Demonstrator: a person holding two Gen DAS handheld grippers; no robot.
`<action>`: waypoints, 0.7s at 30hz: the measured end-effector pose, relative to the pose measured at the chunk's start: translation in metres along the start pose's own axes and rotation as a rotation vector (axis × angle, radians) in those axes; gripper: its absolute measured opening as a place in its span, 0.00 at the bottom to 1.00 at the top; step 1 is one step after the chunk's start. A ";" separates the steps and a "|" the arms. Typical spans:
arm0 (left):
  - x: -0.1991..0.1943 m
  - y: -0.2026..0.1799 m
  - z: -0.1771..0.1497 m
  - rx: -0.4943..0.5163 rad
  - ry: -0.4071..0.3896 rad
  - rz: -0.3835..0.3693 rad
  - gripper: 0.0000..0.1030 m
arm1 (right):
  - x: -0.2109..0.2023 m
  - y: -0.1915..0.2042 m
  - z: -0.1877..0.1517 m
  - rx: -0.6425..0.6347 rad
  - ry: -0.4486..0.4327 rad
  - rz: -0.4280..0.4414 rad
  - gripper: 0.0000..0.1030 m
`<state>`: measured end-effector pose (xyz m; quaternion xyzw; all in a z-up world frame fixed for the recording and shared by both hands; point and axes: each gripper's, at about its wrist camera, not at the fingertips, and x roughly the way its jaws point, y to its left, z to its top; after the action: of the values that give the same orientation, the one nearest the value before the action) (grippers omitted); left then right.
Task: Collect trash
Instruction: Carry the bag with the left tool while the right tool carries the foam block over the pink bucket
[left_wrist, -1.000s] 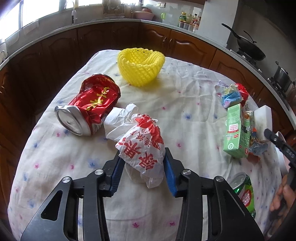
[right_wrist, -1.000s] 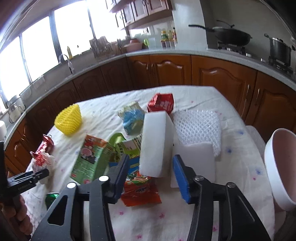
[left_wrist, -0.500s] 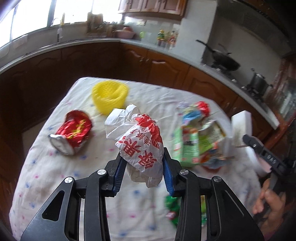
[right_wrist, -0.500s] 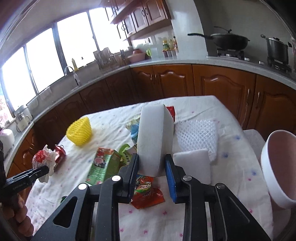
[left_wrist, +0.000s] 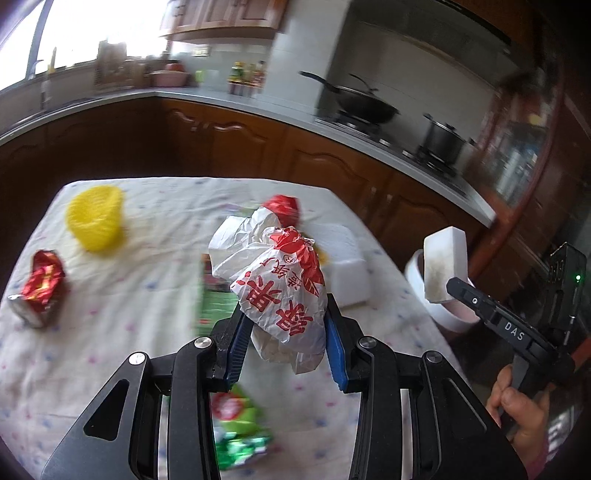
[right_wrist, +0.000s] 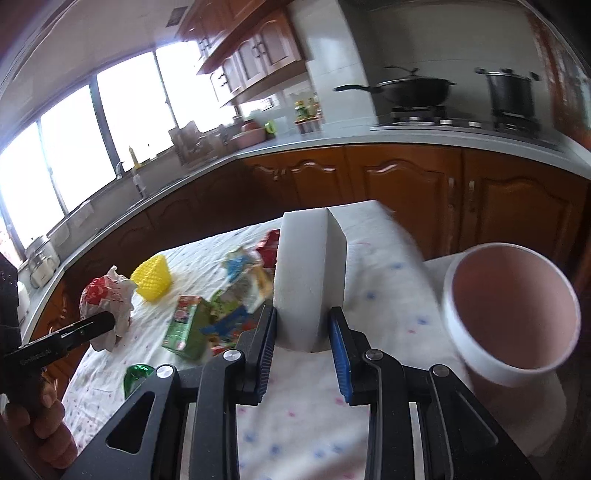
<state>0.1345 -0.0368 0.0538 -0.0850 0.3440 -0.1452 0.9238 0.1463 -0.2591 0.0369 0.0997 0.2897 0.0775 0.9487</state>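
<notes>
the right gripper (right_wrist: 303, 350) has its fingers clenched on a white foam block (right_wrist: 308, 273), held upright with its long axis pointing up out of the fingers. the bin (right_wrist: 511, 314), a white pail with a pink inside, sits just off the counter (right_wrist: 306, 421) edge to the right of that block, its mouth tilted toward the camera. so the drop turns on a short sideways carry to the right, and the block looks narrow enough to go in end first.

the left gripper (left_wrist: 282, 345) is clamped on a crumpled white bag (left_wrist: 280, 284) with red print, lifted clear of the cloth. in the left view the bin (left_wrist: 443, 314) lies well to the right of the bag, partly behind the block (left_wrist: 443, 266) and the right gripper (left_wrist: 458, 290). the right hand is plainly the nearer one, and i judge it should release first, since the bag must cross the same space to reach the mouth.

left on the cloth are a red can (left_wrist: 40, 288), a yellow net (left_wrist: 96, 218), a green carton (right_wrist: 184, 328) and a second foam piece (left_wrist: 343, 266).
</notes>
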 end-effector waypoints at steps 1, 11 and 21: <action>0.004 -0.009 0.000 0.015 0.007 -0.016 0.34 | -0.004 -0.005 0.000 0.010 -0.004 -0.007 0.28; 0.029 -0.075 0.002 0.108 0.038 -0.112 0.35 | -0.039 -0.061 -0.007 0.086 -0.035 -0.111 0.28; 0.059 -0.133 0.009 0.195 0.088 -0.188 0.35 | -0.059 -0.108 -0.008 0.141 -0.056 -0.187 0.28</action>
<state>0.1549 -0.1808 0.0582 -0.0200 0.3588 -0.2673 0.8941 0.1030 -0.3745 0.0368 0.1409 0.2760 -0.0348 0.9502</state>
